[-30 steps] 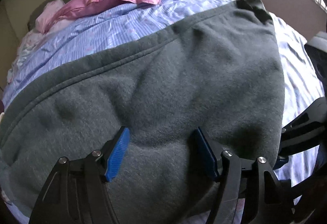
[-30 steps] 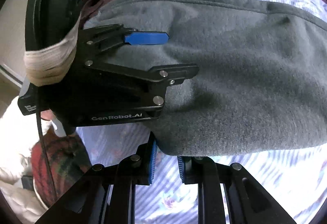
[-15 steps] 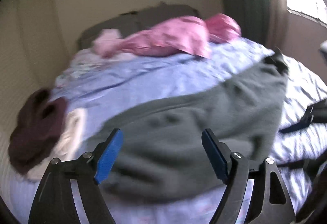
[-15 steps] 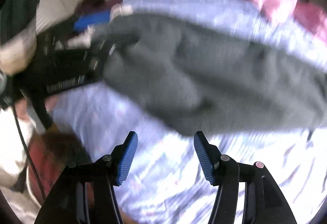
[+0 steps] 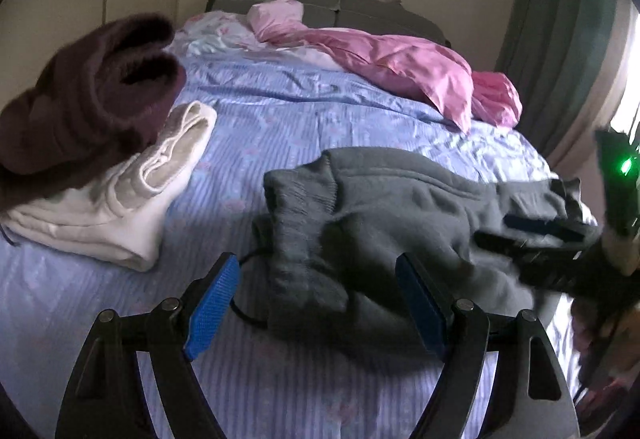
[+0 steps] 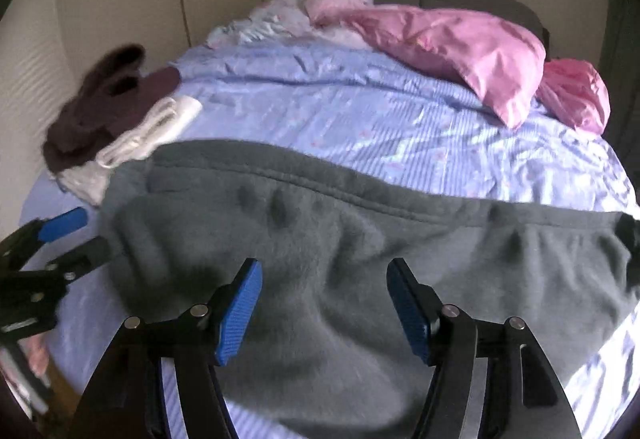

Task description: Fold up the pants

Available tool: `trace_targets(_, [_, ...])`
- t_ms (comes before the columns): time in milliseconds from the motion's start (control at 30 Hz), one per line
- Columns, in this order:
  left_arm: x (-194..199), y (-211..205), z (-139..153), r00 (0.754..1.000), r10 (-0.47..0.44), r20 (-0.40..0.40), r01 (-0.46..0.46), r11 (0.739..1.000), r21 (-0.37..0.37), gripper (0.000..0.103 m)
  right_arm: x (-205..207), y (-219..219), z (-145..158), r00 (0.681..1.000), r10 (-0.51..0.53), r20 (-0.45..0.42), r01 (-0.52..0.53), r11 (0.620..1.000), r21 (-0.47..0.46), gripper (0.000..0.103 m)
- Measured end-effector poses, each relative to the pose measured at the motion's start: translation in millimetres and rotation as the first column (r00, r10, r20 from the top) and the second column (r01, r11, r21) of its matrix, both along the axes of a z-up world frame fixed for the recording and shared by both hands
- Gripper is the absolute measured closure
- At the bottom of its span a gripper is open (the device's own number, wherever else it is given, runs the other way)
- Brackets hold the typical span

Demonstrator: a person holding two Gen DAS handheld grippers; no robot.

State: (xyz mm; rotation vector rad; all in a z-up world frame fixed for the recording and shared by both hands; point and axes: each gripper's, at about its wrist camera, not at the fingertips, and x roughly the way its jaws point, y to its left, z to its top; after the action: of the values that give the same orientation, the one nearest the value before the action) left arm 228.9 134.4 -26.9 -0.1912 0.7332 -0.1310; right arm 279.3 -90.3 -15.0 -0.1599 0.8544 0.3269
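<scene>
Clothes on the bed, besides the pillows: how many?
3. Grey pants across the near side, maroon garment at far left lying on the folded white garment. More may be hidden.

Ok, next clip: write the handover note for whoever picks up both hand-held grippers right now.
Left hand-held gripper: open, holding nothing, above the near left end of the grey pants.
Right hand-held gripper: open, empty, over the middle of the pants.
Pants: lying across the blue striped bedsheet, bunched and lumpy at the left end, not a tidy fold.
Already folded: maroon garment stacked on a white garment, far left of the bed.
Left to do: flatten the pants, finish folding, probably add them to that stack.
</scene>
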Motion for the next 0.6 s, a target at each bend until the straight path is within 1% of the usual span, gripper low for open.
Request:
trace_targets(67, [13, 3, -8, 0.999, 0.022, -0.047, -0.022, 1.0, -0.014, 0.023, 12, 10, -17, 0.999, 0.006, -0.049, -0.006, 1.0, -0.004, 0.037])
trace_targets(100, [18, 4, -12, 0.997, 0.039, -0.064, -0.04, 0.999, -0.004, 0.023, 19, 16, -26, 0.997, 0.011, -0.082, -0.013, 1.0, -0.015, 0.037])
trace_targets(133, [21, 5, -15, 0.996, 0.059, -0.074, -0.058, 0.998, 0.011, 0.022, 23, 22, -32, 0.995, 0.005, -0.095, -0.008, 1.0, -0.029, 0.037])
trace_targets(233, [27, 7, -25, 0.987, 0.102, -0.127, -0.095, 0.994, 0.056, 0.021, 33, 37, -45, 0.996, -0.017, -0.089, 0.011, 0.997, -0.073, 0.037])
trace_targets(333, [25, 2, -25, 0.984, 0.112, -0.137, -0.097, 0.989, 0.116, 0.02, 38, 42, -50, 0.996, -0.008, -0.094, -0.001, 0.996, -0.09, 0.037])
trace_targets(400, [17, -6, -14, 0.988, 0.115, -0.106, -0.095, 0.98, 0.177, 0.021, 37, 39, -49, 0.995, 0.015, -0.1, -0.024, 0.996, -0.083, 0.037])
trace_targets(433, [8, -14, -2, 0.991, 0.121, -0.062, -0.104, 0.967, 0.235, 0.022, 35, 36, -46, 0.994, 0.029, -0.11, -0.038, 0.996, -0.079, 0.037])
trace_targets(500, [-8, -25, 19, 0.994, 0.109, 0.019, -0.109, 0.944, 0.311, 0.022, 27, 28, -32, 0.99, 0.058, -0.127, -0.068, 0.995, -0.075, 0.037])
trace_targets(533, [-17, -34, 32, 0.994, 0.09, 0.06, -0.106, 0.934, 0.342, 0.021, 20, 24, -22, 0.991, 0.08, -0.109, -0.089, 0.993, -0.075, 0.037])
trace_targets(600, [-29, -51, 55, 0.992, 0.059, 0.109, -0.095, 0.929, 0.359, 0.015, 0, 10, 4, 0.991, 0.13, -0.025, -0.132, 0.987, -0.093, 0.036])
